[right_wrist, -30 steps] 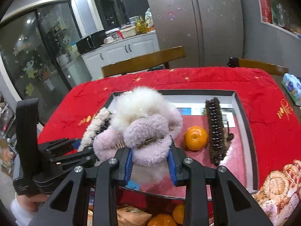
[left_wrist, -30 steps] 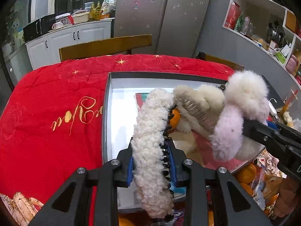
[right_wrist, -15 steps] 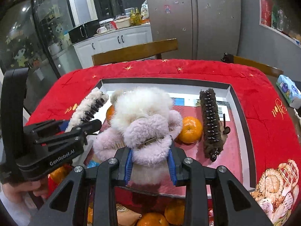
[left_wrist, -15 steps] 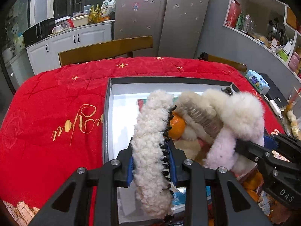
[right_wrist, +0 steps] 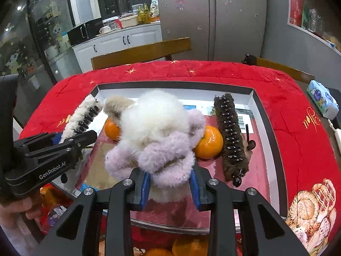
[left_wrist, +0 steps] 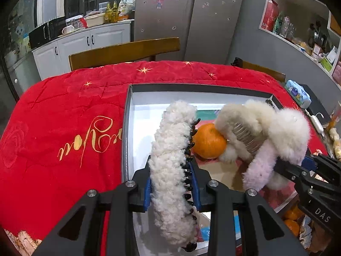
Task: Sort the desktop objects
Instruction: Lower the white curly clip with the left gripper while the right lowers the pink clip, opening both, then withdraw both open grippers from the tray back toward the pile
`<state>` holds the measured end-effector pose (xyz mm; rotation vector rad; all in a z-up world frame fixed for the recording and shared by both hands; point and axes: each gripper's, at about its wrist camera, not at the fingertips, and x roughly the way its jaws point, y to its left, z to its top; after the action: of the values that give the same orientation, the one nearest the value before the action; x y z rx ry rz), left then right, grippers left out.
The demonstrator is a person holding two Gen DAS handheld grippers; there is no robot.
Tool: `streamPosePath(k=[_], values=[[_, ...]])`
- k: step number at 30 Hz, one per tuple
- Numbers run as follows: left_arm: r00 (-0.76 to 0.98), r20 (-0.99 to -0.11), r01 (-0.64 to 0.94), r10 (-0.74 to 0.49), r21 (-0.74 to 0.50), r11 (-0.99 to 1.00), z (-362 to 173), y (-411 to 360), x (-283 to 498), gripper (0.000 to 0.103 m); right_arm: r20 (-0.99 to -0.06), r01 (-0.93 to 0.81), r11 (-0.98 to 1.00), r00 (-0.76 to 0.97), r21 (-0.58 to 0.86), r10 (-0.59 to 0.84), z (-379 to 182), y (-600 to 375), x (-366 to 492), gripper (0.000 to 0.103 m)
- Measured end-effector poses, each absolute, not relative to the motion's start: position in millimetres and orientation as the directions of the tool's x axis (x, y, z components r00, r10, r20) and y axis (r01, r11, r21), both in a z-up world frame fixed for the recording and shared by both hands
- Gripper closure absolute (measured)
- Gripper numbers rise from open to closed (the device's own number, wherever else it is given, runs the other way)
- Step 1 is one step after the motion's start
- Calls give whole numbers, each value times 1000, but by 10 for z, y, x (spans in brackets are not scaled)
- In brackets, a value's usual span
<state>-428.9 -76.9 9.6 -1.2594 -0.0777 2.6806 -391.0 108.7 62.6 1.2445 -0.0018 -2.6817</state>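
My left gripper (left_wrist: 171, 186) is shut on a long white fluffy hair claw (left_wrist: 173, 166) with black teeth, held over the near left part of a dark-rimmed tray (left_wrist: 127, 128). It also shows in the right wrist view (right_wrist: 82, 119). My right gripper (right_wrist: 169, 184) is shut on a big white and pale pink fluffy hair claw (right_wrist: 157, 134), also seen in the left wrist view (left_wrist: 268, 140). Two oranges (right_wrist: 208, 141) (left_wrist: 208, 140) and a brown fluffy hair claw (right_wrist: 231, 134) lie in the tray.
The tray sits on a red quilted cloth (left_wrist: 64, 117) over the table. A wooden chair (left_wrist: 123, 51) stands behind. A blue tissue pack (right_wrist: 324, 101) lies at the right edge. More oranges (right_wrist: 189, 246) and wrappers lie below the tray's near edge.
Both grippers drew back toward the near side with their claws still held. The left claw now hangs lower over the tray's left part, and an orange between the two claws shows more fully.
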Motion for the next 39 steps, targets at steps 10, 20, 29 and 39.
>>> streamPosePath(k=[10, 20, 29, 39], values=[[-621, -765, -146, 170, -100, -984, 52, -711, -4309, 72, -748, 173, -982, -641, 79, -173, 627, 1100, -3901, 73], [-612, -777, -135, 145, -78, -988, 38, -677, -4332, 72, -729, 202, -974, -651, 106, -215, 653, 1088, -3888, 68], [-633, -752, -176, 187, -95, -980, 251, -602, -4237, 5, -683, 238, -961, -680, 140, -268, 827, 1097, -3809, 29], [-686, -701, -145, 195, -131, -981, 541, -818, -4158, 0, -619, 234, -959, -733, 160, -282, 1200, 1247, -3678, 0]])
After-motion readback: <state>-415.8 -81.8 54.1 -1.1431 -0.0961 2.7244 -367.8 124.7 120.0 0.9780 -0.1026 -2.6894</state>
